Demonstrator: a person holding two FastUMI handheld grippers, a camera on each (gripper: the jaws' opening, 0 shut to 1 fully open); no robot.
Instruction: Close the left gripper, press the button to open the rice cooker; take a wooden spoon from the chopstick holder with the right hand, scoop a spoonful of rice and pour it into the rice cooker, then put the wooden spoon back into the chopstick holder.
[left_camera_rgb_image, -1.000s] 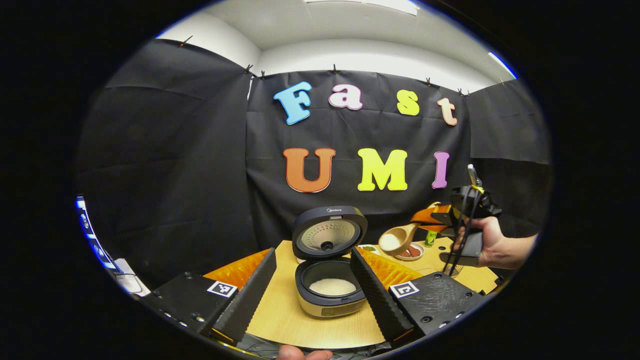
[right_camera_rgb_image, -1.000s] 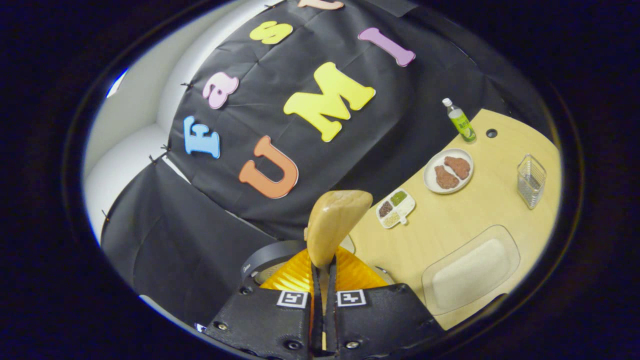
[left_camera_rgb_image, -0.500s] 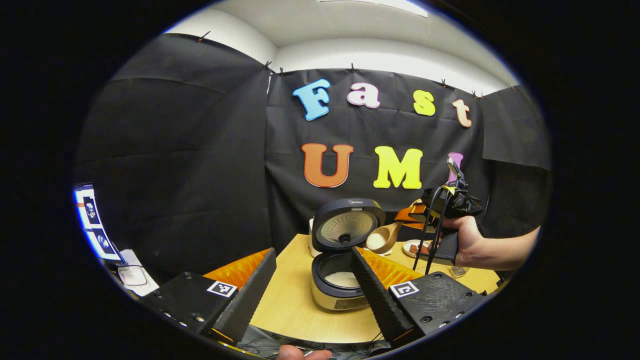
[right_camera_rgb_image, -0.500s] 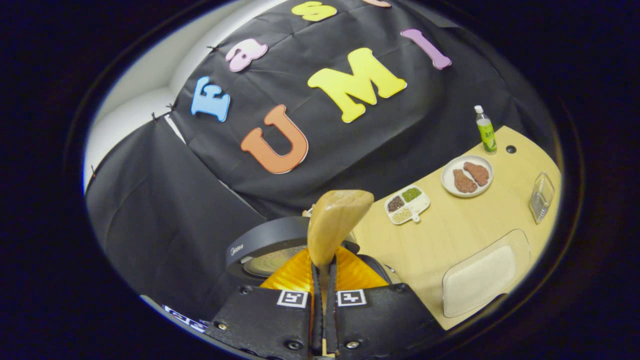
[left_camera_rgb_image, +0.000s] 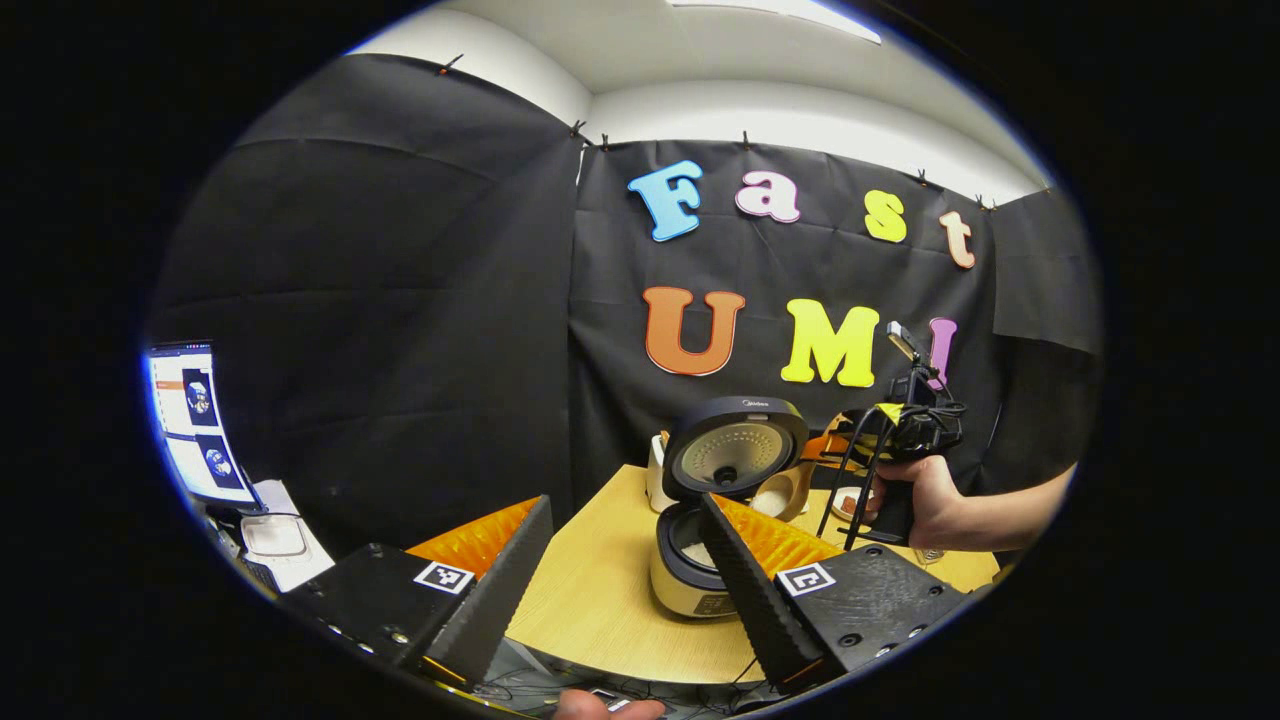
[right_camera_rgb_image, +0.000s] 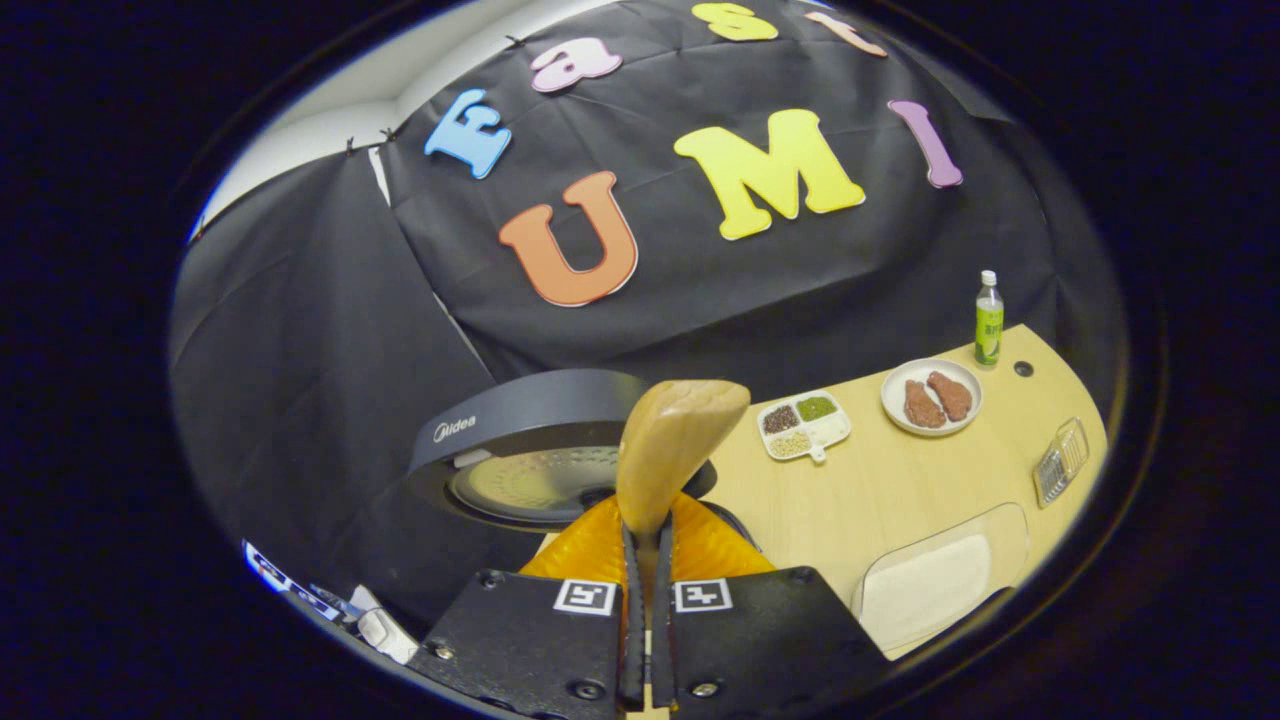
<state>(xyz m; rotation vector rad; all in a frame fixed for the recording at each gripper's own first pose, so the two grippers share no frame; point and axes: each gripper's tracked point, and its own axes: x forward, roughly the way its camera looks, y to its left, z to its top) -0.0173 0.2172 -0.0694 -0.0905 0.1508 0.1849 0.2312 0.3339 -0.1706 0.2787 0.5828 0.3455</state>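
The rice cooker stands open on the wooden table, its lid upright and white rice in the pot. My left gripper is held open in front of it, a little to its left, with nothing between the fingers. My right gripper is shut on the handle of the wooden spoon, whose bowl shows its back and hangs over the cooker's lid. In the left gripper view a hand holds the right gripper, and the spoon is just right of the lid.
On the table to the right are a clear tray of rice, the wire chopstick holder, a plate of meat, a divided dish of grains and a green bottle. A monitor stands off the table's left.
The right gripper has carried the spoon left, up to the cooker's lid, and levelled out. The left gripper has swung left and back, so the cooker sits further right in its view.
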